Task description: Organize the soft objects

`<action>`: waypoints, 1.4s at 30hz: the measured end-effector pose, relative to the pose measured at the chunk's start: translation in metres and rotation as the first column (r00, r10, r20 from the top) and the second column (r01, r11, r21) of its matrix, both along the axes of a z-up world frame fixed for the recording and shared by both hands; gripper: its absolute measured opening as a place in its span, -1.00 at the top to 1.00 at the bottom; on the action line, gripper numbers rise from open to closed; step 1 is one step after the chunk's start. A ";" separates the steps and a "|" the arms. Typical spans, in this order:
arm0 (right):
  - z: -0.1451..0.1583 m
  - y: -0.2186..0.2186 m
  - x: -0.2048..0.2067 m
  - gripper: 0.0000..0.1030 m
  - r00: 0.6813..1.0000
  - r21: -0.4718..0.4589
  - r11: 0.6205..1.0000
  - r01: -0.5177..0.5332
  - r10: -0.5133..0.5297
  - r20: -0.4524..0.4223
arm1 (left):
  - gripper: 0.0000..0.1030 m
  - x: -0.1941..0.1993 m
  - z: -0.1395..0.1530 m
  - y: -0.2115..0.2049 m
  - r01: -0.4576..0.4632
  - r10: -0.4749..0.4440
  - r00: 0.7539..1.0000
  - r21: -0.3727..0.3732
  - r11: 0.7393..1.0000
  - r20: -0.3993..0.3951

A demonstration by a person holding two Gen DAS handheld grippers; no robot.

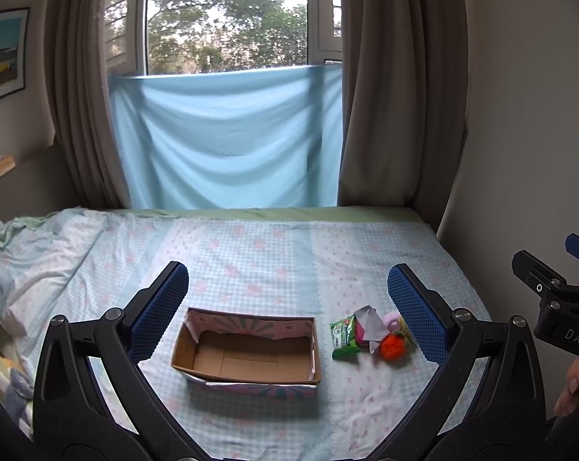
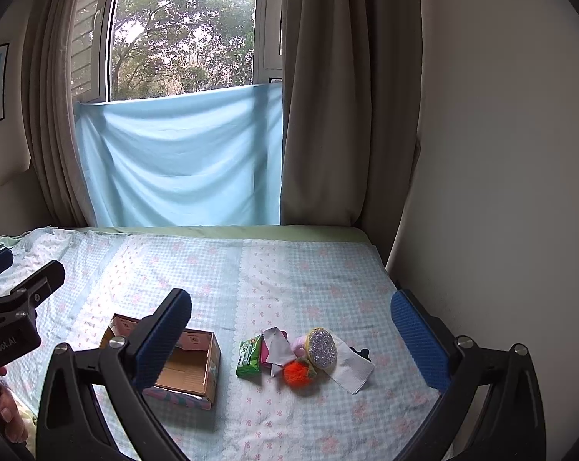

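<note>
Soft objects (image 2: 301, 357) lie beside cardboard box (image 1: 247, 349); left gripper (image 1: 289, 303) and "DAS"-marked right gripper (image 2: 293, 326) gape empty.

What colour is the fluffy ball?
Orange. The fluffy ball shows best in the right wrist view.

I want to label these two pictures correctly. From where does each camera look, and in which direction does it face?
Left wrist: sits on the left claw, facing across the bed toward the window, above the cardboard box; its own open fingers and the other claw at the right edge show.
Right wrist: sits on the right claw, facing the same way, above the soft items around the orange pom-pom; its open fingers show.
Shared: box, green packet, blue cloth.
</note>
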State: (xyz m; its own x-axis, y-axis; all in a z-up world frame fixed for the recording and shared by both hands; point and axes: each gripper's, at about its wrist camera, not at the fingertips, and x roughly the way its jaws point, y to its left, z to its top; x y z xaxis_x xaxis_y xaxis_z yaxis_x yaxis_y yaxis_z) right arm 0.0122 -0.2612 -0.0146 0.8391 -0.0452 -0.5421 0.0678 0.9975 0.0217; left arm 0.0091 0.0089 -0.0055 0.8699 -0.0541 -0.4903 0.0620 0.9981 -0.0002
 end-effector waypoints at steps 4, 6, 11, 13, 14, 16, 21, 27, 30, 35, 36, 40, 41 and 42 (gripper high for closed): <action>0.000 -0.001 0.000 -1.00 1.000 0.000 1.000 0.001 -0.001 0.000 | -0.99 0.001 0.000 -0.001 0.000 0.000 1.000 0.001 1.000 -0.001; 0.000 -0.001 0.000 -1.00 1.000 0.000 1.000 0.001 -0.001 0.000 | -0.99 0.001 0.000 -0.001 0.001 -0.001 1.000 0.000 1.000 -0.003; 0.000 -0.001 0.000 -1.00 1.000 -0.001 1.000 0.001 -0.001 -0.001 | -0.99 0.003 0.000 -0.001 0.003 -0.003 1.000 -0.003 1.000 -0.007; 0.000 -0.001 0.000 -1.00 1.000 0.000 1.000 0.001 -0.001 -0.001 | -0.99 0.003 0.000 -0.001 0.004 -0.004 1.000 -0.005 1.000 -0.008; 0.000 0.000 0.000 -1.00 1.000 -0.001 1.000 0.002 -0.002 0.000 | -0.99 0.003 0.000 -0.001 0.004 -0.004 1.000 -0.006 1.000 -0.008; 0.000 0.000 -0.001 -1.00 1.000 -0.001 1.000 -0.001 0.001 -0.001 | -0.99 0.003 -0.001 -0.003 0.006 -0.006 1.000 -0.008 1.000 -0.010; 0.000 0.000 -0.001 -1.00 1.000 -0.002 1.000 0.000 0.000 0.002 | -0.99 0.003 -0.001 -0.006 0.011 -0.011 1.000 -0.007 1.000 -0.009; 0.001 -0.001 -0.002 -1.00 1.000 -0.003 1.000 -0.002 0.002 0.001 | -0.99 0.003 -0.002 -0.010 0.019 -0.019 1.000 -0.009 1.000 -0.014; 0.001 -0.002 -0.002 -1.00 1.000 -0.006 1.000 -0.005 0.005 -0.001 | -0.99 0.003 -0.002 -0.011 0.021 -0.021 1.000 -0.010 1.000 -0.014; 0.003 -0.005 -0.002 -1.00 1.000 -0.010 1.000 -0.010 0.010 0.001 | -0.99 0.003 -0.001 -0.016 0.023 -0.023 1.000 -0.009 1.000 -0.013; 0.003 -0.005 -0.002 -1.00 1.000 -0.010 1.000 -0.012 0.012 0.001 | -0.99 0.003 0.000 -0.016 0.023 -0.023 1.000 -0.009 1.000 -0.013; 0.004 -0.005 -0.002 -1.00 1.000 -0.010 1.000 -0.014 0.014 0.000 | -0.99 0.003 0.000 -0.017 0.022 -0.022 1.000 -0.009 1.000 -0.012; 0.003 -0.005 -0.002 -1.00 1.000 -0.010 1.000 -0.015 0.015 0.000 | -0.99 0.003 0.001 -0.018 0.021 -0.022 1.000 -0.010 1.000 -0.012; 0.004 -0.005 -0.003 -1.00 1.000 -0.010 1.000 -0.017 0.017 0.000 | -0.99 0.003 0.001 -0.018 0.022 -0.022 1.000 -0.010 1.000 -0.011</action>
State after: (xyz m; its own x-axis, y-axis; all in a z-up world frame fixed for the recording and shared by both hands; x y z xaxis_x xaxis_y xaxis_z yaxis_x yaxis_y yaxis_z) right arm 0.0096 -0.2665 -0.0107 0.8401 -0.0366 -0.5412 0.0510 0.9986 0.0116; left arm 0.0117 -0.0090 -0.0049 0.8627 -0.0776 -0.4997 0.0835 0.9965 -0.0106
